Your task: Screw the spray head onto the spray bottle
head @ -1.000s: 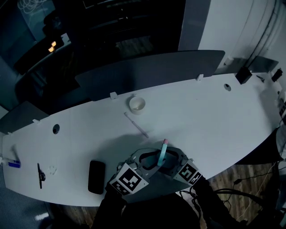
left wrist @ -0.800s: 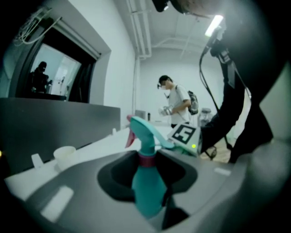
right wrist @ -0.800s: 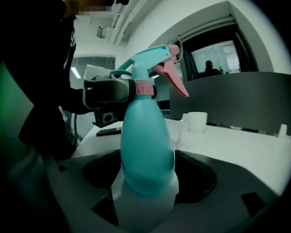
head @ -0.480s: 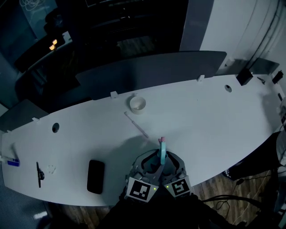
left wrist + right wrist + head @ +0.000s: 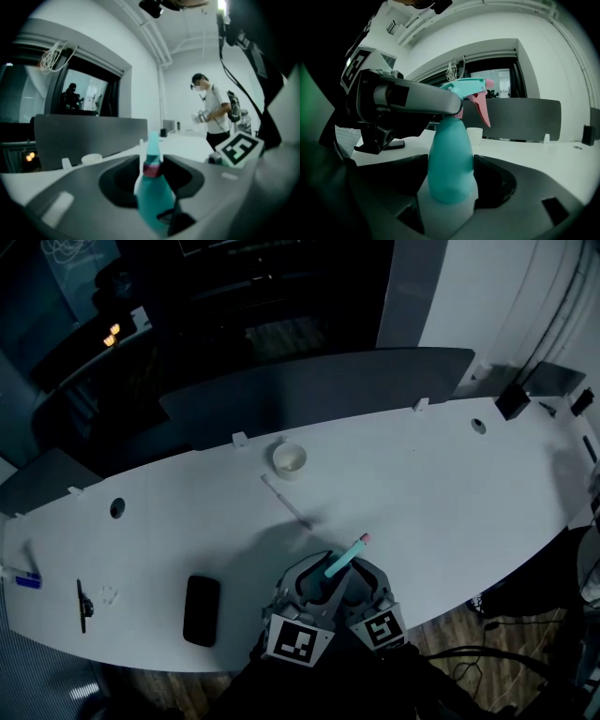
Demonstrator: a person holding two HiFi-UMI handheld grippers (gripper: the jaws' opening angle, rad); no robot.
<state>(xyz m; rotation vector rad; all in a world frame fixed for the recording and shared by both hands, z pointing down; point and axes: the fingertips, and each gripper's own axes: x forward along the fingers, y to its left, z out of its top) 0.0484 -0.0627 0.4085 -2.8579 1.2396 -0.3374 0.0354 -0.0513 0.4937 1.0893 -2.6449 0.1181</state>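
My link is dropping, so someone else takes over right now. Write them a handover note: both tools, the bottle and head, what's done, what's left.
Left tool: shut on the spray head.
Right tool: shut on the body of the spray bottle; its jaws have just been closing on it.
Where: bottle and head are held together over the near edge of the white table, with the nozzle tilted.
Done: the head sits on the bottle's neck.
Left: whether the thread is tight cannot be seen. Probably turn the head until it stops, then set the bottle down.
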